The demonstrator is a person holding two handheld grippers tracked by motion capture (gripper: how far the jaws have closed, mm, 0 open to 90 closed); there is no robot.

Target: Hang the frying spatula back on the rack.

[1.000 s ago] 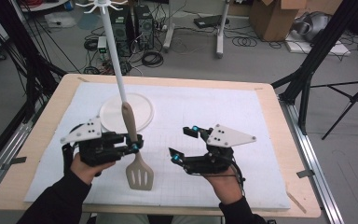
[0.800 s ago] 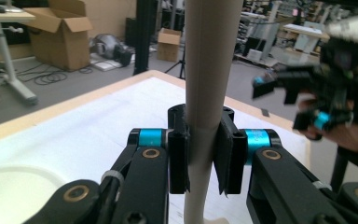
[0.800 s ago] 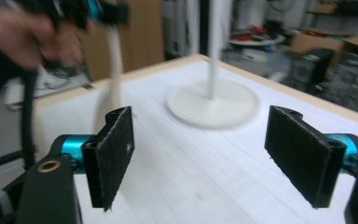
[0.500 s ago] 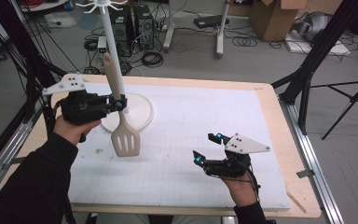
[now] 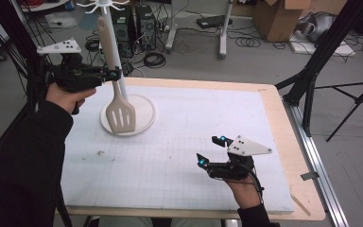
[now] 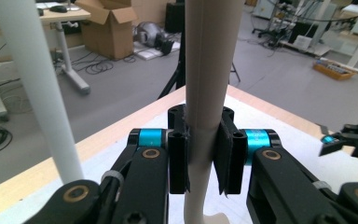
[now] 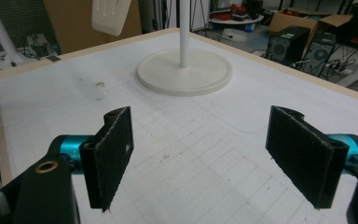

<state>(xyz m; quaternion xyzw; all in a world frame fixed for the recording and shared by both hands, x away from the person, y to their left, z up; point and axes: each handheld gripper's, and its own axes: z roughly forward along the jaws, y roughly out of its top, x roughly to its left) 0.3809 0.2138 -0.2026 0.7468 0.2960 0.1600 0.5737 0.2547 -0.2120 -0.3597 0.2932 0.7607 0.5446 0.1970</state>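
Two grippers were in use: the left gripper [image 5: 115,73] was clamped on the handle of a cream slotted spatula [image 5: 120,113], held upright in the air with its blade hanging over the round base [image 5: 144,111] of the white utensil stand [image 5: 114,52] at about ten o'clock on the table [image 5: 283,118]. The right gripper [image 5: 209,150], at about five o'clock, rested low over the white gridded mat [image 5: 179,142] with its jaws wide apart and nothing between them. No brand, label or writing could be read on any of these.

spatula [image 5: 121,113] lifted higher (beside stand [image 5: 115,61])

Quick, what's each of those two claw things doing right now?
Left gripper: closed on the handle of the spatula, held up beside the stand.
Right gripper: open, holding nothing.
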